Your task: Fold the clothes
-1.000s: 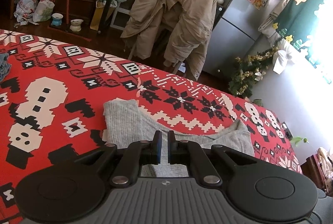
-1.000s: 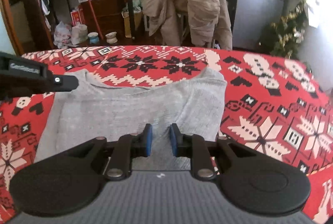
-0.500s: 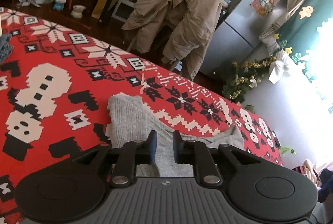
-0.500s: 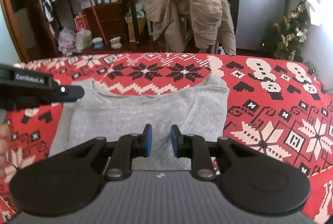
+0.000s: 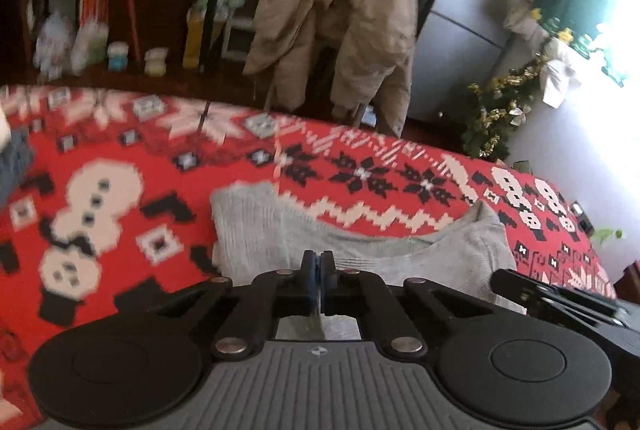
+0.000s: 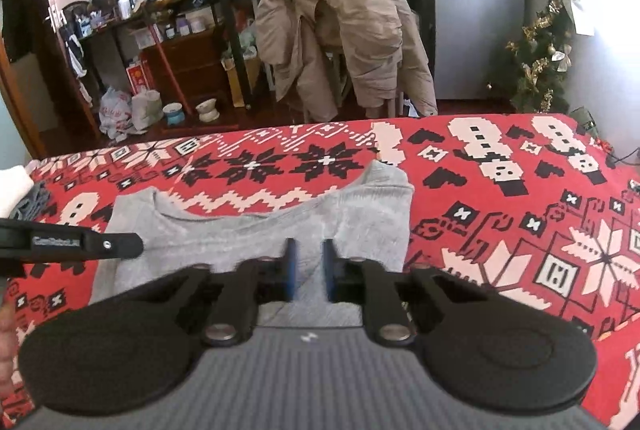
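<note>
A grey top [image 6: 256, 242] lies spread on a tabletop under a red patterned cloth [image 6: 520, 214], its scooped neckline on the far side from both tongs and its near hem running beneath them.

The left tongs [image 5: 318, 280] are closed together, and a thin fold of the grey fabric seems pinched between the blue pads below the tips, so I judge them clamped on the near edge. The right tongs [image 6: 308, 270] stand apart, low over the cloth, with grey fabric showing in the gap; nothing is caught there.

My reading is that the step in hand is taking hold of the near edge with both tongs, one side gripped and the other about to close. The next move calls for the right tongs to close on a comparable bit of hem, so the two grips sit level and the fabric lifts evenly when carried away toward the neckline.

Beyond the tongs there is bare red cloth past the neckline, and plenty more to the right of the top. To the far left lies a small pile of blue and white fabric [image 6: 24, 194], well apart. The tabletop's far edge comes before a chair draped with a tan coat [image 6: 340, 30].
</note>
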### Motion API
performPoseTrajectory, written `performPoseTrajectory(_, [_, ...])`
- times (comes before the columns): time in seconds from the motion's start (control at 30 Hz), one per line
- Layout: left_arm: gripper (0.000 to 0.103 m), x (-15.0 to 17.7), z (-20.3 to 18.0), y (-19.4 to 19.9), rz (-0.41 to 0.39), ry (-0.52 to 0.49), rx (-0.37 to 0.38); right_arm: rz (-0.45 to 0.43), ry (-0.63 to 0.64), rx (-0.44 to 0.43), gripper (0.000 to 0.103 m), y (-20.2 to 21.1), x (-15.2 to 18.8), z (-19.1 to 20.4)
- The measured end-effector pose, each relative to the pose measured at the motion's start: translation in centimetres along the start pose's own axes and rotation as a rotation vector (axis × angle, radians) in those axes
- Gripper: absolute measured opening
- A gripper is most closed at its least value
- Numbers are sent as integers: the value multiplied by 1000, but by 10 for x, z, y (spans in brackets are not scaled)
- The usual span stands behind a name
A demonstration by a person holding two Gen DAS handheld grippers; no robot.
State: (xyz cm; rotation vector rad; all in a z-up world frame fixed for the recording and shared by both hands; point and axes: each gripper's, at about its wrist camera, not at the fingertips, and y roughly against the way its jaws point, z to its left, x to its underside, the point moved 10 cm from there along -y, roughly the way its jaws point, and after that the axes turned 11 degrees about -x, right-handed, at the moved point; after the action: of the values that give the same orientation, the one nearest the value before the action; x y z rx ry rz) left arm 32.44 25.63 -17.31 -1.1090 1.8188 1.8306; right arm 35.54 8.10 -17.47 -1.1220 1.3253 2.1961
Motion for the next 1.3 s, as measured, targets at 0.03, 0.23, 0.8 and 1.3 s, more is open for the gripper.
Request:
performPoseTrajectory(0.03, [2,0,0,2,-8,-9,-4,-3,8,5,6,-3,0,0])
performPoseTrajectory(0.23, [2,1,12,1,17,27,1,35,46,31,6,-21,8,1])
performPoseTrajectory(0.8, [20,5,57,-10,103,221,-22,20,20,-9,11,-12,2,8])
performPoseTrajectory(1.3, [22,25,58,-4,146,281,32,16,-4,-1,13,-3,-1,-5])
